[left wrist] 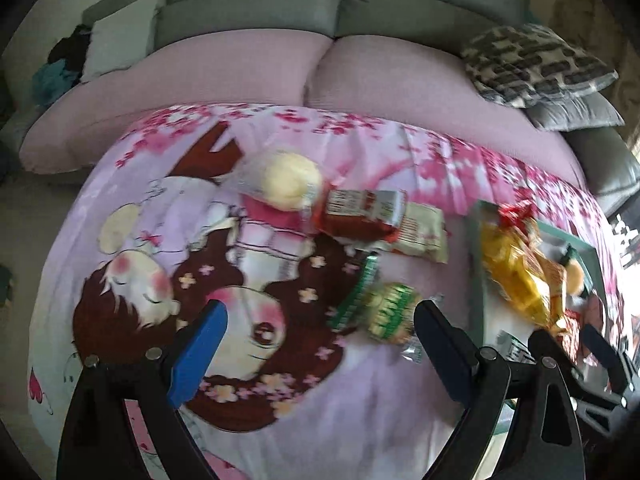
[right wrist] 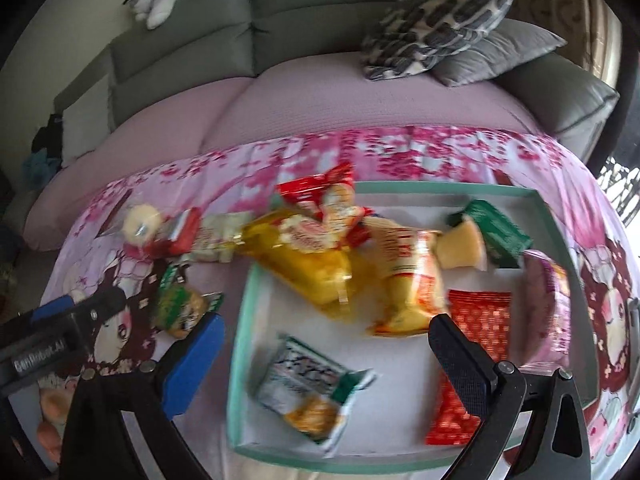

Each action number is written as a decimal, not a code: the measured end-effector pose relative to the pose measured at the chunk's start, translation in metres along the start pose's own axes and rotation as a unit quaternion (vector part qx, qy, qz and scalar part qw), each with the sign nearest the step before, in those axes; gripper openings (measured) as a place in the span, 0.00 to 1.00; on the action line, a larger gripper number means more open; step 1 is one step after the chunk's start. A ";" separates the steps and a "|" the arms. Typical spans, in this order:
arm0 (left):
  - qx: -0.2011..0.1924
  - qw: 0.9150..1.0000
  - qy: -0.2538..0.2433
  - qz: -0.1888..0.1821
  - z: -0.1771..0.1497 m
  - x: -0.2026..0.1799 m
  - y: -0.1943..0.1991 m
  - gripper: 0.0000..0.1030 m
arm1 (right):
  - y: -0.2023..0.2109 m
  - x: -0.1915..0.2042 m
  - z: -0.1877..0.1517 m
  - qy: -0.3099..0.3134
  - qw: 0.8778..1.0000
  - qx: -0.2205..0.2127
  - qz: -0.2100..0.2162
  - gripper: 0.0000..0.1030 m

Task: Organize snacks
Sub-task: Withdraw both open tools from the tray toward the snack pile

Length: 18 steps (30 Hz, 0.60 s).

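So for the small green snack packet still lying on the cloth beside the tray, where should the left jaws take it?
Grip the green snack packet across its puffy middle, coming straight down from above with the left gripper, whose open jaws sit just short of it. It lies flat on the printed cloth, its crimped ends pointing up-left and down-right, so close across the narrow width.

White lettering reading "GenRobot.AI" shows on the black body of the left gripper point(right wrist: 86, 312), down at the left edge of the right wrist view. The print on the snack packets point(right wrist: 308, 390) is blurred and can't be read.
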<state>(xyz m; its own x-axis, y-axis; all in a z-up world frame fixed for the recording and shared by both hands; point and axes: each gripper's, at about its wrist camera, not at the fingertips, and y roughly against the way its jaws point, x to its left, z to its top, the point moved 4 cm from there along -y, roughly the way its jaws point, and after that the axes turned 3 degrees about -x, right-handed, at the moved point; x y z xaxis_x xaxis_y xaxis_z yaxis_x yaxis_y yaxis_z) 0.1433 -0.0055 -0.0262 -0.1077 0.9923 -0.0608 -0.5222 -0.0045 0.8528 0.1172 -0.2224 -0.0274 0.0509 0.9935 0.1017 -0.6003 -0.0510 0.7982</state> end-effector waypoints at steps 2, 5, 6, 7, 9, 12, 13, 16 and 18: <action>0.003 1.000 0.014 0.005 0.001 0.012 -0.001 0.92 | -0.003 0.008 -0.002 0.000 1.000 0.003 0.004 1.00; 0.007 0.999 0.037 0.017 0.002 0.032 -0.003 0.92 | -0.006 0.024 -0.004 0.011 1.000 0.002 0.013 1.00; 0.009 0.999 0.045 0.024 0.002 0.040 -0.005 0.92 | -0.006 0.029 -0.004 0.018 1.000 0.001 0.013 1.00; 0.011 0.998 0.049 0.027 0.002 0.044 -0.006 0.92 | -0.006 0.033 -0.005 0.022 1.000 0.000 0.014 1.00; 0.016 0.998 0.062 0.030 0.002 0.054 -0.010 0.92 | -0.008 0.043 -0.007 0.032 0.999 -0.002 0.021 1.00; 0.025 0.997 0.075 0.025 0.002 0.061 -0.013 0.92 | -0.007 0.056 -0.007 0.050 0.998 -0.011 0.029 1.00; 0.025 0.996 0.077 0.022 0.002 0.062 -0.013 0.92 | -0.008 0.061 -0.007 0.057 0.998 -0.014 0.030 1.00; 0.032 0.997 0.073 0.022 0.001 0.062 -0.021 0.92 | -0.012 0.073 -0.008 0.074 0.996 -0.014 0.039 0.99; 0.055 0.996 0.066 0.028 -0.004 0.062 -0.034 0.92 | -0.015 0.080 -0.010 0.083 0.996 -0.011 0.043 0.98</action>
<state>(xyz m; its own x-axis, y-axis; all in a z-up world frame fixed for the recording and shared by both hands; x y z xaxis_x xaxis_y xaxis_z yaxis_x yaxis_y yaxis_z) 0.1508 0.0555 -0.0608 -0.2482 0.9659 -0.0732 -0.4175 -0.0385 0.9079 0.1227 -0.1410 -0.0371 -0.1336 0.9887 0.0686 -0.6148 -0.1370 0.7767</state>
